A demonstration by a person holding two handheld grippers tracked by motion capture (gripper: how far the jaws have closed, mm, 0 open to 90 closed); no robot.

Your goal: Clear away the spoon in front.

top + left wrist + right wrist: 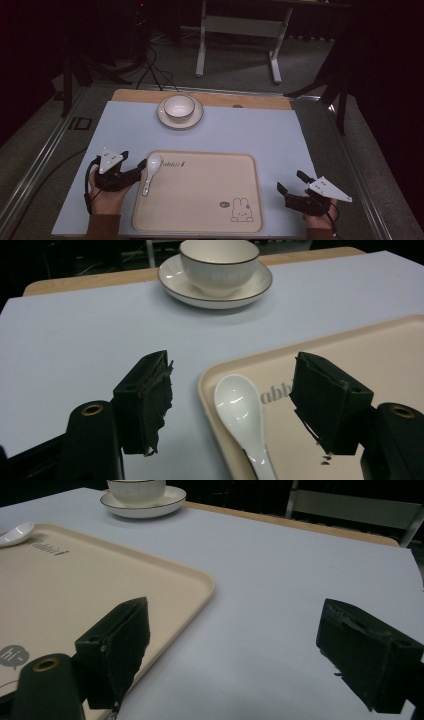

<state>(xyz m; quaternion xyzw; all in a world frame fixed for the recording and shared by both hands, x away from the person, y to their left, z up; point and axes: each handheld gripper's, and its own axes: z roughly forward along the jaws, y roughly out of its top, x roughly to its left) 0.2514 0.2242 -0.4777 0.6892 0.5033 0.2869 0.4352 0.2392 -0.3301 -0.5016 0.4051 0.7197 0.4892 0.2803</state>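
A white ceramic spoon (pixel 150 170) lies along the left edge of a beige tray (pixel 200 200) with a rabbit print, its bowl pointing away from me. My left gripper (pixel 134 161) is open at the tray's far-left corner. In the left gripper view the spoon (pixel 242 415) sits between the spread jaws, untouched, one jaw over the mat and one over the tray (pixel 390 350). My right gripper (pixel 291 181) is open and empty over the mat, just right of the tray (pixel 100 580). A white bowl (pixel 180 107) stands on a saucer (pixel 165 120) at the back.
A light blue mat (pixel 250 130) covers the wooden table (pixel 260 101). Behind the table, a white table frame (pixel 240 27) and black cables (pixel 155 70) are on the floor. Metal rails (pixel 45 145) run along both sides.
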